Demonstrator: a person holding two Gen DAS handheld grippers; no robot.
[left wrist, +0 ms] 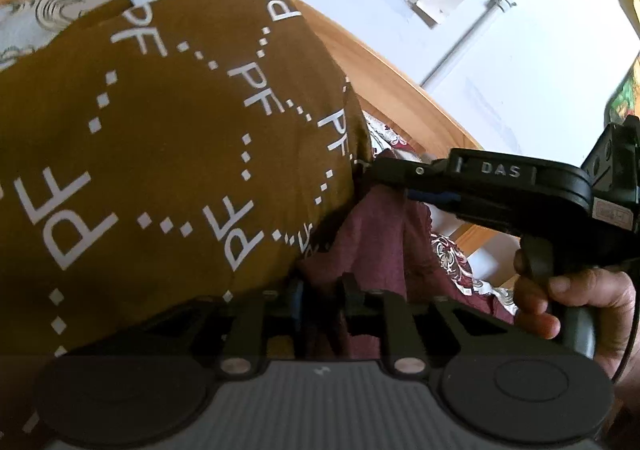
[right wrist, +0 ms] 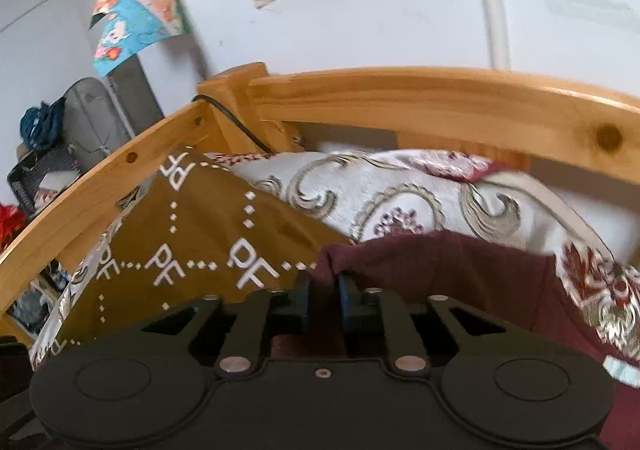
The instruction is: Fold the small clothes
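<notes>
A dark red small garment (left wrist: 372, 234) hangs between my two grippers, held up off the bed. My left gripper (left wrist: 322, 290) is shut on its lower part. My right gripper (left wrist: 382, 167) comes in from the right, shut on its upper edge. In the right wrist view the right gripper (right wrist: 324, 282) pinches a bunched corner of the dark red garment (right wrist: 460, 274). A mustard-brown cloth with white "PF" letters (left wrist: 168, 153) fills the left of the left wrist view, and lies left of the garment in the right wrist view (right wrist: 192, 242).
A white bedspread with swirl and red floral print (right wrist: 400, 197) covers the bed. A wooden bed frame rail (right wrist: 420, 97) runs behind it, with a black cable over its corner post (right wrist: 236, 121). White wall with posters beyond. Clutter (right wrist: 44, 145) stands left of the bed.
</notes>
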